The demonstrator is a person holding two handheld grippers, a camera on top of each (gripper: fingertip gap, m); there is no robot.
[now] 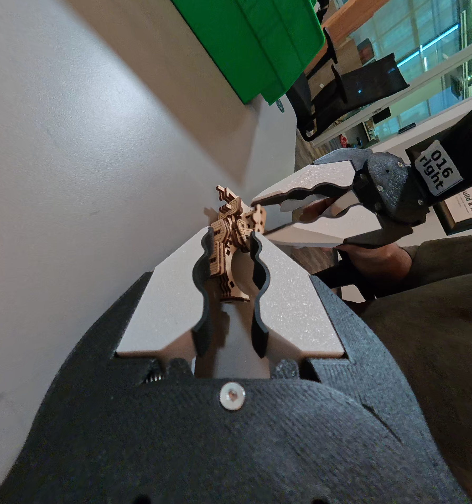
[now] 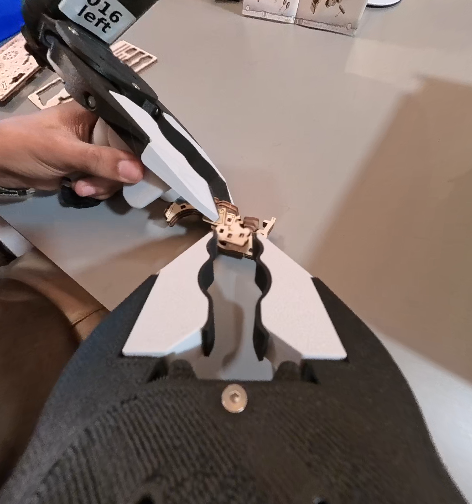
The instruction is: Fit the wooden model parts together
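Well, surface: a smooth grey table (image 2: pixel 297 109), matt, with flat laser-cut wooden sheets (image 2: pixel 8 73) lying far off.
Room: green plastic bins (image 1: pixel 251 46), dark chairs (image 1: pixel 365 79) and big windows beyond.
Model: the wooden model (image 1: pixel 229 240), pale layered plywood with burnt-brown edges and small square slots, is held just above the table.
My left gripper (image 1: pixel 230 237): wavy black pads narrowed onto the model.
My right gripper (image 2: pixel 233 241): tips pinching the model's other end.
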